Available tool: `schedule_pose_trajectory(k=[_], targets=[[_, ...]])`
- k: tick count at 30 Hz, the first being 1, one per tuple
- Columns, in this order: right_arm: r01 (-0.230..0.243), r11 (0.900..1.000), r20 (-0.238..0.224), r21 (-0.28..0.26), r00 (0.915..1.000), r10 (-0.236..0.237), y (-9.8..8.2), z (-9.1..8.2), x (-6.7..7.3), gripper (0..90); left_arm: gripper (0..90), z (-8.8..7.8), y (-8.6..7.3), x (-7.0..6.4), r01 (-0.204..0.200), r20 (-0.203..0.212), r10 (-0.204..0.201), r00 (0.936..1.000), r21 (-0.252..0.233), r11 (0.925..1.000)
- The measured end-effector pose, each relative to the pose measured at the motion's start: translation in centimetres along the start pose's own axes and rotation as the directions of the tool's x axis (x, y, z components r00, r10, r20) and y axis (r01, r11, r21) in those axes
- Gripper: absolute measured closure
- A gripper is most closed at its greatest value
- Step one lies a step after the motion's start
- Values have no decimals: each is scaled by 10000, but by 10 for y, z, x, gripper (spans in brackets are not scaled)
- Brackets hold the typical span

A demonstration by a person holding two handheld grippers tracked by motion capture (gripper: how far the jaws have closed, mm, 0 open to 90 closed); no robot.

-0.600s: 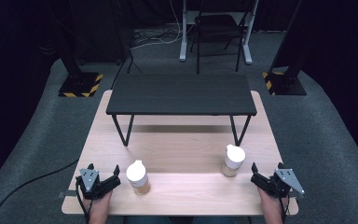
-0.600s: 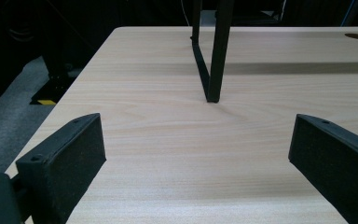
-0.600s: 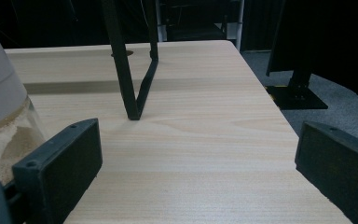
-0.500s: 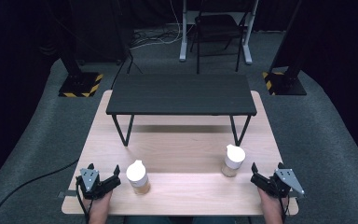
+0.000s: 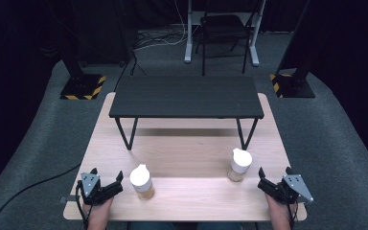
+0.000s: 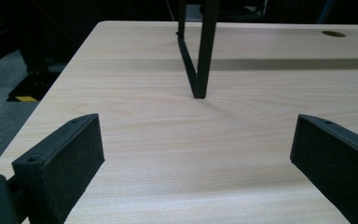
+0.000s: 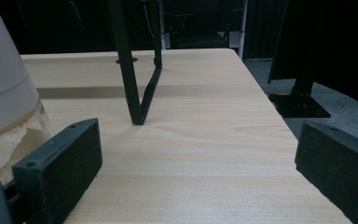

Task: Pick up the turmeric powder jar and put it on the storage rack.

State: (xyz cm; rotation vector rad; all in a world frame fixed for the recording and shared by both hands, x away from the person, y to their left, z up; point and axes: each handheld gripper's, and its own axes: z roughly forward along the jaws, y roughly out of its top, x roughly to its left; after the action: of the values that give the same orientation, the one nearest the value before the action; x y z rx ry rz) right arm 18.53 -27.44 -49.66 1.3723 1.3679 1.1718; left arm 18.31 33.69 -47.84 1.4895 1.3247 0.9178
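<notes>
Nothing is in hand yet, so the work looks to be at its very start. Taking the black shelf (image 5: 187, 97) as landmark: the left gripper (image 5: 109, 185) rests at the table's (image 5: 187, 143) near edge, well in front of the shelf's left leg, its jaws spread wide with only bare wood between them. The right gripper (image 5: 267, 186) sits likewise in front of the right leg, jaws also wide apart and holding nothing.

Just beyond each gripper stands a jar with a white lid and a tan filling. The left jar (image 5: 142, 182) is just beside the left gripper, toward the middle. The right jar (image 5: 239, 165) is near the right gripper, a little closer to the shelf; in the right gripper view it (image 7: 4, 107) looms just outside the left jaw, not between the pads.

Judged from this, both reach and grasp are still to do.

Farther on, the shelf's thin legs (image 6: 200, 56) stand between the jars and the table's far half, and its top overhangs that space; lifting a jar onto it means clearing the front edge. Beyond the table a chair (image 5: 225, 28) stands on grey carpet.
</notes>
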Motion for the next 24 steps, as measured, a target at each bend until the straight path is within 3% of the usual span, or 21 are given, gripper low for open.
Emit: schedule_pose_trajectory(k=[6,16,21,24], targets=[[7,10000,43,51,10000,-7,1,1,1,0,17,-11,10,6,-704,401,700,9967,110,9975],[11,10000,-7,94,10000,-11,2,1,0,0,0,-35,16,11,-853,1001,886,9910,-370,9957],[-38,9999,0,144,10000,38,3,1,0,0,2,-44,18,10,-1104,1300,1175,9845,-605,9920],[-179,9998,24,107,9998,178,2,1,-1,0,2,-47,18,9,-1004,1528,1111,9820,-759,9920]])
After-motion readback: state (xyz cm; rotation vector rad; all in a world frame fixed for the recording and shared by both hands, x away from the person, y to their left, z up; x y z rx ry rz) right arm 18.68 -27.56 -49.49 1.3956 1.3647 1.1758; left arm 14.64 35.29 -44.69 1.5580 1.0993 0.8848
